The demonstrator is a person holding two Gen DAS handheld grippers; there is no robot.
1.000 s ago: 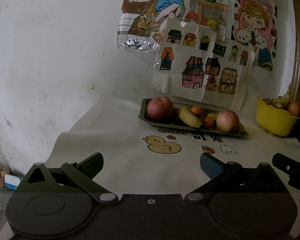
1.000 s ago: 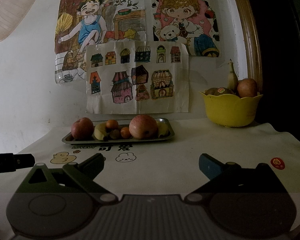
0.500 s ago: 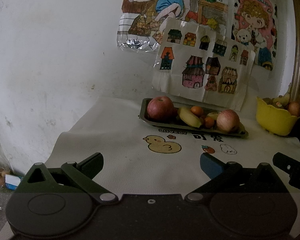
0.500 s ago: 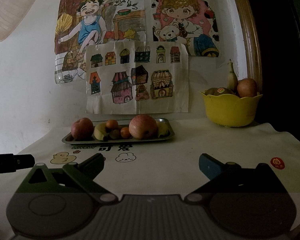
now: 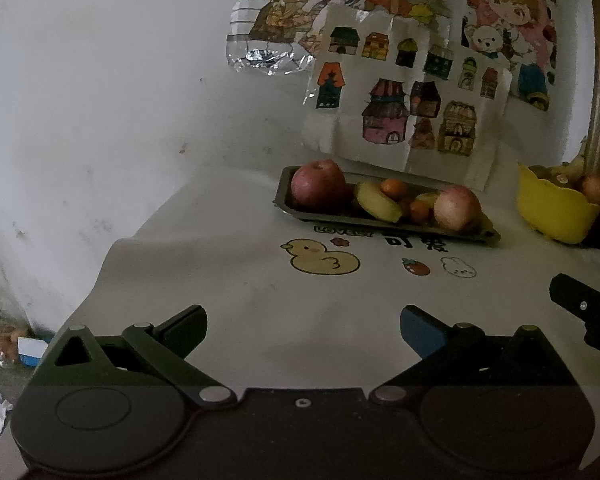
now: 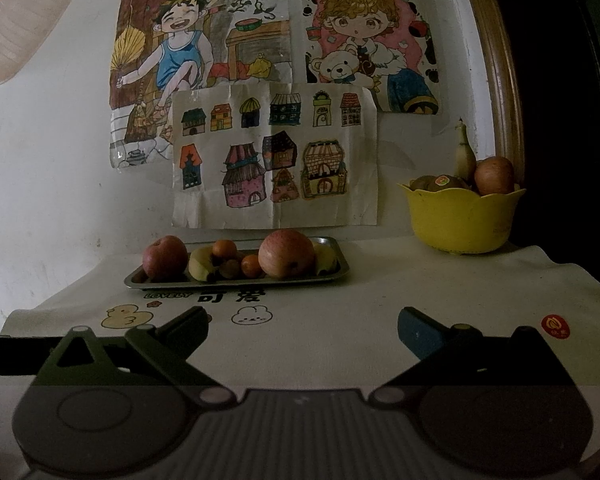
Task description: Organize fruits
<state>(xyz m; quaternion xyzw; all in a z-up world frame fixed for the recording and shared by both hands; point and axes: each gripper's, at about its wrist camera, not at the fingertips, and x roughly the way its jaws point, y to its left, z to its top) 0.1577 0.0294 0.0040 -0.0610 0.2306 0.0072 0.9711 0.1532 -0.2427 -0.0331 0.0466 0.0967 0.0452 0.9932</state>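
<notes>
Across the middle of both frames we see the metal tray (image 6: pixel 332 276) lying on the surface (image 6: pixel 380 320), carrying a dark red apple (image 6: pixel 165 257) at its left end, a paler apple (image 6: pixel 286 253) toward its right, bananas (image 6: pixel 199 266) and small oranges (image 6: pixel 224 249) between them. Right of centre in the right wrist view stands the yellow bowl (image 6: pixel 462 216), holding another apple, a kiwi with a sticker and a banana standing on end. Our left gripper (image 5: pixel 303 322) and right gripper (image 6: pixel 302 320) both hang low at the bottom of their frames, fingers spread wide and holding nothing, well short of the tray. Fruit lies in both containers, so this could be a sorting under way or one already settled; we cannot tell which. Whichever fruit we reach for, we judge it wise to close on a round apple across its widest part and to keep clear of the small oranges, which would roll. The surface wears a pale cloth (image 5: pixel 236 280) printed with a duck (image 5: pixel 324 261), a rabbit and lettering, and it looks soft and slightly rumpled. Behind it a white, scuffed wall (image 5: pixel 100 100) carries coloured drawings (image 6: pixel 276 156); at lower left of the left wrist view, litter lies on the floor.
</notes>
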